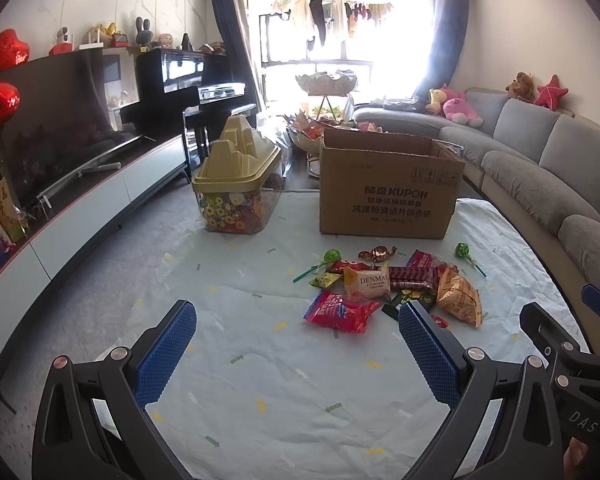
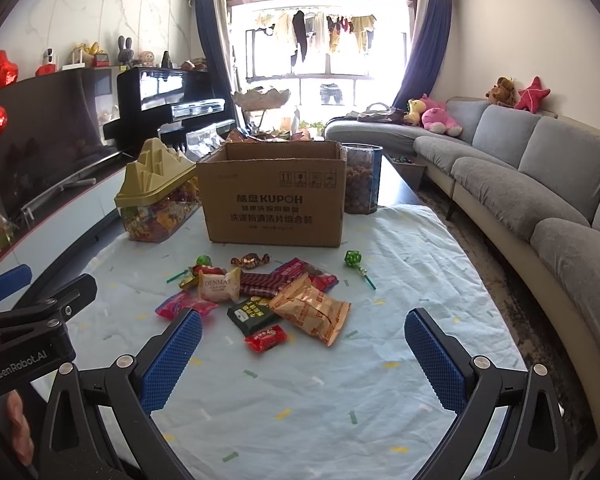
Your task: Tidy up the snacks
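A pile of snack packets lies on the pale cloth in front of an open cardboard box. It includes a pink packet, a white DENMAS packet, an orange bag, a small red packet and green lollipops. My left gripper is open and empty, just left of and before the pile. My right gripper is open and empty, with the near packets lying between its fingers further out.
A clear candy jar with a gold mountain lid stands left of the box. A clear tub of snacks stands right of it. A TV cabinet runs along the left, a grey sofa along the right.
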Motion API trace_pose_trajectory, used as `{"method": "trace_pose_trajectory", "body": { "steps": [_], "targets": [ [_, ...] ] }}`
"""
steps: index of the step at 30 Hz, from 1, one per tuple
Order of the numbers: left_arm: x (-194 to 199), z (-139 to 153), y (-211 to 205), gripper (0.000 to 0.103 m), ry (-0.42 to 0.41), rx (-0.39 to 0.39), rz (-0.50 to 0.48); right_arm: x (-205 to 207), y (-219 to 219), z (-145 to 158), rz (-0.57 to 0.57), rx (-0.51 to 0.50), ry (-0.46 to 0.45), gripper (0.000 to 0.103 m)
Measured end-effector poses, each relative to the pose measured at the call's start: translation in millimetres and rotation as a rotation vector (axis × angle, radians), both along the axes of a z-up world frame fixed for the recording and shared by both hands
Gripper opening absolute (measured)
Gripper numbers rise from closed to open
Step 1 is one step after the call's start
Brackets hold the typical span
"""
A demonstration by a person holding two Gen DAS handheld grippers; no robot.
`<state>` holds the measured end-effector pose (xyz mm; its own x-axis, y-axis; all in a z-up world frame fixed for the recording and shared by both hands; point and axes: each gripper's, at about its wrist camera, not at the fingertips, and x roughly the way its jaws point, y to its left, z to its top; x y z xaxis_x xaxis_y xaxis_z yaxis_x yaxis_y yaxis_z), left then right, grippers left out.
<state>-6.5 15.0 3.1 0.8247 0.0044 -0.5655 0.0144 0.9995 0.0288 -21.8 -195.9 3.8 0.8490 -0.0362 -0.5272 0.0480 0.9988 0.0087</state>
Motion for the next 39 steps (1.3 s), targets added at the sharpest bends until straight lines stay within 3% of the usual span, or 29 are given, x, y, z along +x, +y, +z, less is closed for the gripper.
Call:
{"method": "trace_pose_trajectory", "body": {
  "steps": [21, 28, 39],
  "targets": [
    [10.5, -18.8, 3.5, 0.103, 0.043, 0.002, -0.019, 8.0, 6.6, -13.3, 0.015, -0.016, 0.04, 0.103],
    [21.3, -32.8, 5.6, 0.103, 0.045, 0.031, -0.095, 20.1, 14.1, -25.7, 0.038, -0.041, 0.07, 0.102],
    [68.2, -64.1, 0.3, 0.099, 0.151, 0.024, -0.221, 62.5, 21.4, -58.9, 0.091, -0.035, 0.163, 0.095]
  ]
}}
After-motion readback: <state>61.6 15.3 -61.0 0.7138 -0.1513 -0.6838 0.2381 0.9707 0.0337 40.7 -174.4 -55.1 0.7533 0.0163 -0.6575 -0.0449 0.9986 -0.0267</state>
